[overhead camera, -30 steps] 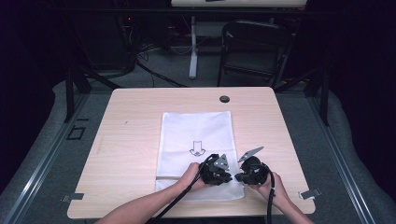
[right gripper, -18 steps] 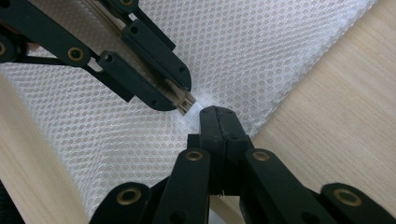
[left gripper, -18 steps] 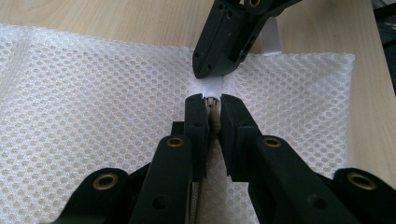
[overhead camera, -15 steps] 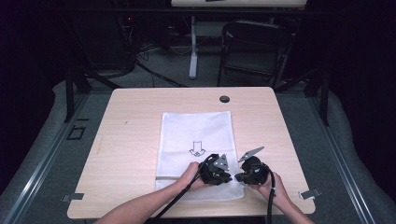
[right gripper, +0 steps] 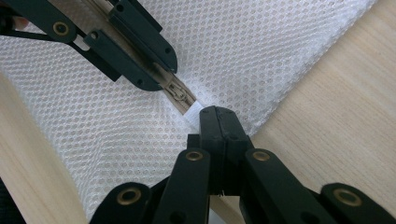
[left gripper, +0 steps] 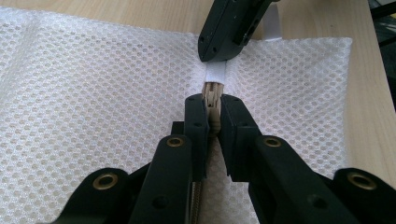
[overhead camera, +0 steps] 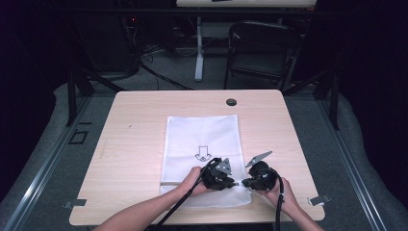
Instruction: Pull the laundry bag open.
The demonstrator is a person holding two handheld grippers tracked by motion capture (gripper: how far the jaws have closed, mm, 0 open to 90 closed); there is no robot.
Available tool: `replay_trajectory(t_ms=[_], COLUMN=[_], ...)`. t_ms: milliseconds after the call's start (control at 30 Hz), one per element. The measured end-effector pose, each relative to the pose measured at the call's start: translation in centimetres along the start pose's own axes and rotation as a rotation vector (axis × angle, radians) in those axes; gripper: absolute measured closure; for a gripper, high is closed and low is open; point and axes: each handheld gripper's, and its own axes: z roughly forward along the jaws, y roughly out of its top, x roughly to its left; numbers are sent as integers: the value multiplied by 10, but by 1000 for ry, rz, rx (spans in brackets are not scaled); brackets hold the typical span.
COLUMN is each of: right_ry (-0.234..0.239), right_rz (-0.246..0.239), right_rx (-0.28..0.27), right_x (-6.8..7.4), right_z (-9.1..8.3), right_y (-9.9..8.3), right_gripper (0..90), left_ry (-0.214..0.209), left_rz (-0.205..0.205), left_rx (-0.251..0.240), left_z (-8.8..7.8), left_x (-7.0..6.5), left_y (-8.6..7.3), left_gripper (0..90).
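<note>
A white mesh laundry bag [overhead camera: 202, 154] is lying flat on the light wooden table [overhead camera: 134, 144], its long side running away from the person, with a black arrow mark [overhead camera: 202, 153] printed near its middle. Both grippers are working at the bag's near end, close to the table's front edge and just beside each other. The left gripper [left gripper: 211, 100] is clenching its jaws on the beige zipper [left gripper: 212, 93], with the zipper pull sitting between the two black pads. The right gripper [right gripper: 217, 114] is pinching its jaws fully together on the white fabric tab [left gripper: 215, 72] at the end of the zipper line, directly facing the left gripper's tips. In the right gripper view, the zipper [right gripper: 180, 95] is running diagonally from the left gripper's jaws toward the right gripper's tips, the two sets of jaws nearly touching. In the high view, the left gripper [overhead camera: 230, 183] and right gripper [overhead camera: 244, 183] are meeting tip to tip over the bag's near right portion, each hand wrapping its gripper body.
</note>
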Motion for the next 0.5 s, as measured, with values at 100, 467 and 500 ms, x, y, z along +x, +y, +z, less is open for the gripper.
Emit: replay_trajectory(t_ms=[100,467,500], right_ry=[7,-1,-1], right_rz=[0,-11,-10], right_rx=[-3,0,-1], right_x=[0,0,0], right_z=[0,0,0], right_y=[0,0,0], right_gripper=[900,900,900], left_ry=[2,10,2], left_rz=[-2,-5,-5], left_rx=[-3,-2,5], left_z=[0,-7,-8], left_x=[-1,0,0], left_y=[0,-5,-5], left_gripper=[821,820,820])
